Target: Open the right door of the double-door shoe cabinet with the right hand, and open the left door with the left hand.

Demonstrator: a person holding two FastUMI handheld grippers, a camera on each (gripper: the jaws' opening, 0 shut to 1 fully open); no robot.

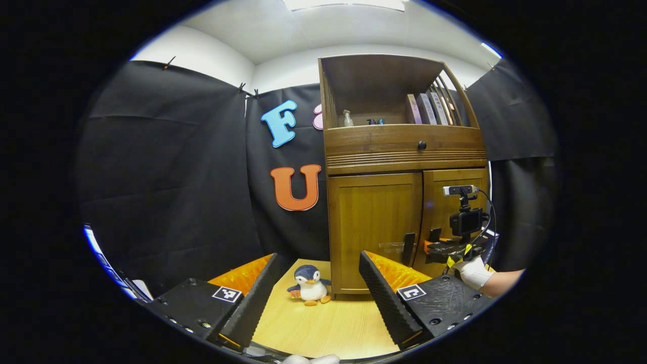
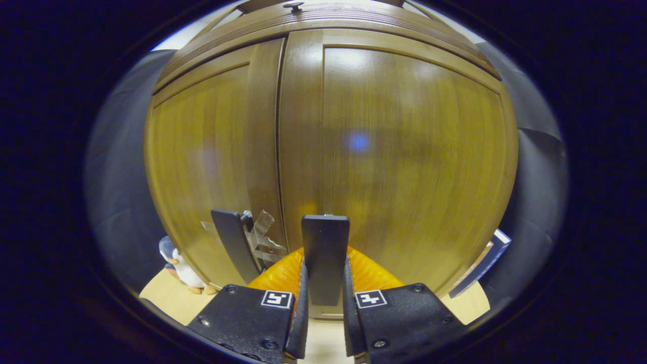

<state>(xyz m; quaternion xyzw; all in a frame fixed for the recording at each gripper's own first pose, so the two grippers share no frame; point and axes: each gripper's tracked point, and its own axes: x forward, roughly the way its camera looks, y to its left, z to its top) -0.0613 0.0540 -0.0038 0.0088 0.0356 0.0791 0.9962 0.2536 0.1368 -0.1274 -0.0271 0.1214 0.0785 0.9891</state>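
- The left gripper (image 1: 318, 290) hangs back from the shoe cabinet (image 1: 404, 167), its fingers spread wide and gripping nothing; between them a toy penguin (image 1: 309, 285) stands on the table (image 1: 323, 328) by the cabinet's left corner.
- Both doors look closed: the left door (image 1: 375, 227) carries a dark handle (image 1: 407, 248) near the centre seam, untouched.
- Farther right in the left gripper view, a gloved hand (image 1: 474, 272) presses the right gripper (image 1: 434, 245) up to the right door (image 1: 455, 212).
- From the right gripper view, the right gripper (image 2: 323, 303) is clenched on the right door's handle (image 2: 325, 258), both fingers pressing its sides, so the first step, opening the right door (image 2: 404, 151), seems in hand.
- Next call, by my reading: pull back along the door's swing, keeping the clamp.
- The left gripper view gives the upper shelf with books (image 1: 429, 108) and a drawer knob (image 1: 421, 145); the right gripper view gives the grip itself and clear tape (image 2: 260, 237) beside the left handle (image 2: 235, 247).
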